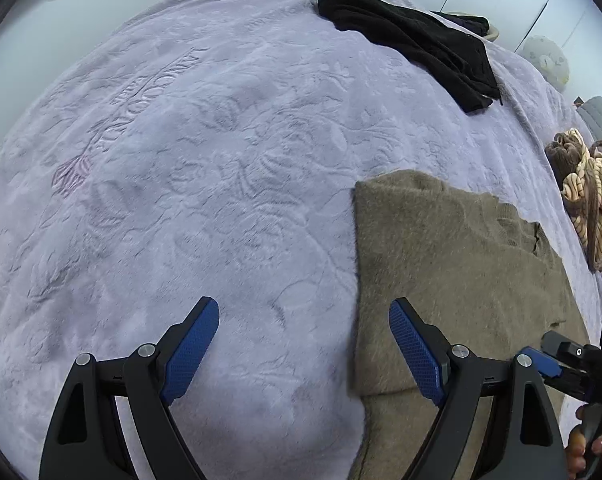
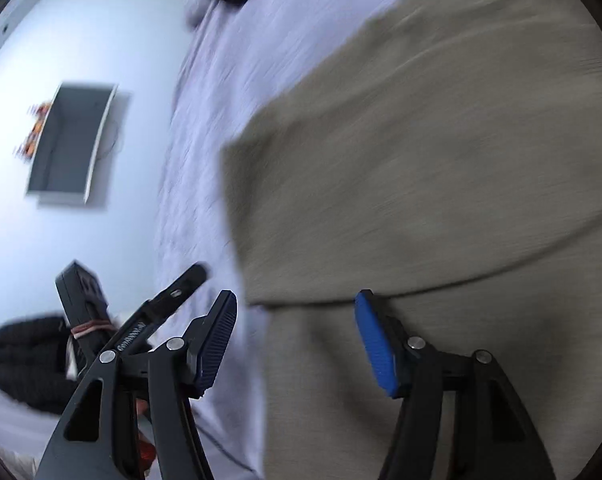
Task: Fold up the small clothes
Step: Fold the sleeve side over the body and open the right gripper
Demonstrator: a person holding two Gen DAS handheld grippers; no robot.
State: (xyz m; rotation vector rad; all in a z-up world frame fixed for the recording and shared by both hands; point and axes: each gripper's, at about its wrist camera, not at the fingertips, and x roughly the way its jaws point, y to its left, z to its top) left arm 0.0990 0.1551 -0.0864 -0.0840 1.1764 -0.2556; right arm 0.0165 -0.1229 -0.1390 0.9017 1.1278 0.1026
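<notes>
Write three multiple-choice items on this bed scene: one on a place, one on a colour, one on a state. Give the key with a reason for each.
1. Where does the black garment lie?
A. far side of the bedspread
B. on the folded sweater
C. between the fingers

2. What colour is the folded sweater?
A. red
B. brown-grey
C. white

3. How does the left hand-held gripper stand?
A. shut on the sweater
B. open, holding nothing
C. shut on the bedspread

Key: 1 A, it lies far up the lilac bedspread, apart from the sweater. 2 B, its fuzzy knit is brown-grey. 3 B, its blue pads stand wide apart over the bedspread.
</notes>
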